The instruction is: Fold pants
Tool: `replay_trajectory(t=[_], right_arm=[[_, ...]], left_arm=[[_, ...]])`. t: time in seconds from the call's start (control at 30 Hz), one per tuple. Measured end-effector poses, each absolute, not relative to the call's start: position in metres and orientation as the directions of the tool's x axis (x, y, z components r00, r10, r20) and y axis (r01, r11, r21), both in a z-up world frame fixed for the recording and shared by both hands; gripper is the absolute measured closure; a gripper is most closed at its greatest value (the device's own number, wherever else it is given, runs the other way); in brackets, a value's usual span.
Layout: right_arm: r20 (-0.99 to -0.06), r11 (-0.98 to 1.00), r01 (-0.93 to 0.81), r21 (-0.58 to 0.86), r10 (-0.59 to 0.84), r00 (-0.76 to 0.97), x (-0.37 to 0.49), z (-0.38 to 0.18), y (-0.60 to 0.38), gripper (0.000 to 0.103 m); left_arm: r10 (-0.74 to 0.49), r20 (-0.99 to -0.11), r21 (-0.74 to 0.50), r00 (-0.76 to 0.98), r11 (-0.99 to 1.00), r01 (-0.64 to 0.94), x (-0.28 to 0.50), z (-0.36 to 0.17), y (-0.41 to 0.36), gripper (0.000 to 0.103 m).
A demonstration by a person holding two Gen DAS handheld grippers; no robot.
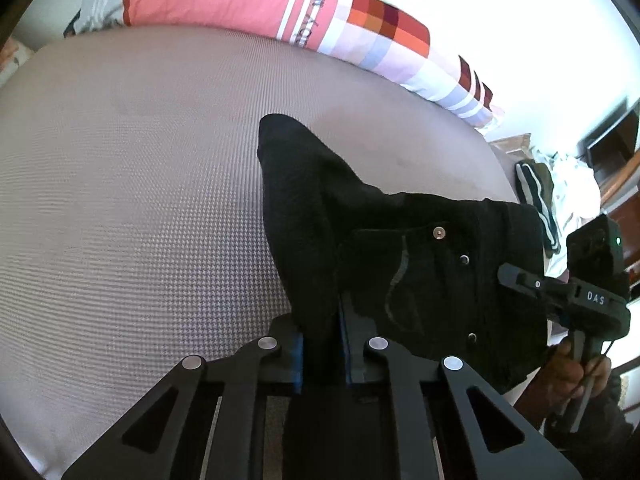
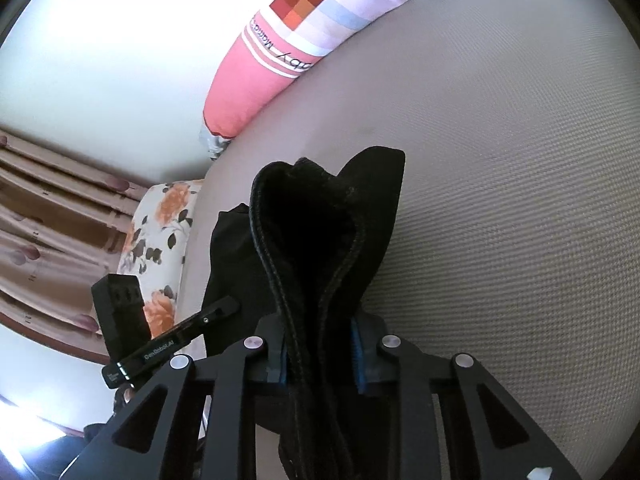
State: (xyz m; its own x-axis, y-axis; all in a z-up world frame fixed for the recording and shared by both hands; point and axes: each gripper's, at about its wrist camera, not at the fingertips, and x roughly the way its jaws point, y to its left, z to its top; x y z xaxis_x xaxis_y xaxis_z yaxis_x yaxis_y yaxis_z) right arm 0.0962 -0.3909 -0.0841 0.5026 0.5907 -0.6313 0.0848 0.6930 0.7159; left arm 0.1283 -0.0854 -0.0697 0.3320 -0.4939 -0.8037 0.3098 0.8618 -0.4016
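Note:
Black pants [image 1: 400, 248] with metal rivets hang lifted above a grey textured mattress [image 1: 140, 200]. My left gripper [image 1: 322, 340] is shut on a fold of the black fabric between its blue pads. My right gripper [image 2: 320, 356] is shut on the thick stitched waistband of the pants [image 2: 316, 240], which bunches up in front of it. The right gripper shows in the left wrist view [image 1: 516, 276] at the pants' right edge. The left gripper shows in the right wrist view [image 2: 224, 308] at the pants' left edge.
A long pink and checkered pillow [image 1: 280, 4] lies along the mattress's far edge. A floral cushion [image 2: 160, 240] and brown curtains [image 2: 48, 220] are on the left. A pile of clothes [image 1: 540, 192] lies beyond the mattress on the right.

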Motion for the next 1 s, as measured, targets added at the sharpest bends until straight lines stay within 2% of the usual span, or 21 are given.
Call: replay_trajectory(t=[0.47, 1.0], right_arm=[[-0.607, 0.693, 0.012, 0.721, 0.625, 0.491, 0.108, -0.067, -0.340, 0.081], [-0.601, 0.688, -0.038, 0.725, 0.658, 0.453, 0.140, -0.061, -0.305, 0.080]], left_arm=[[-0.462, -0.782, -0.363, 0.419, 0.883, 0.296, 0.118, -0.037, -0.040, 0.089], [-0.428, -0.774, -0.364, 0.467, 0.904, 0.226, 0.139, -0.034, -0.001, 0.089]])
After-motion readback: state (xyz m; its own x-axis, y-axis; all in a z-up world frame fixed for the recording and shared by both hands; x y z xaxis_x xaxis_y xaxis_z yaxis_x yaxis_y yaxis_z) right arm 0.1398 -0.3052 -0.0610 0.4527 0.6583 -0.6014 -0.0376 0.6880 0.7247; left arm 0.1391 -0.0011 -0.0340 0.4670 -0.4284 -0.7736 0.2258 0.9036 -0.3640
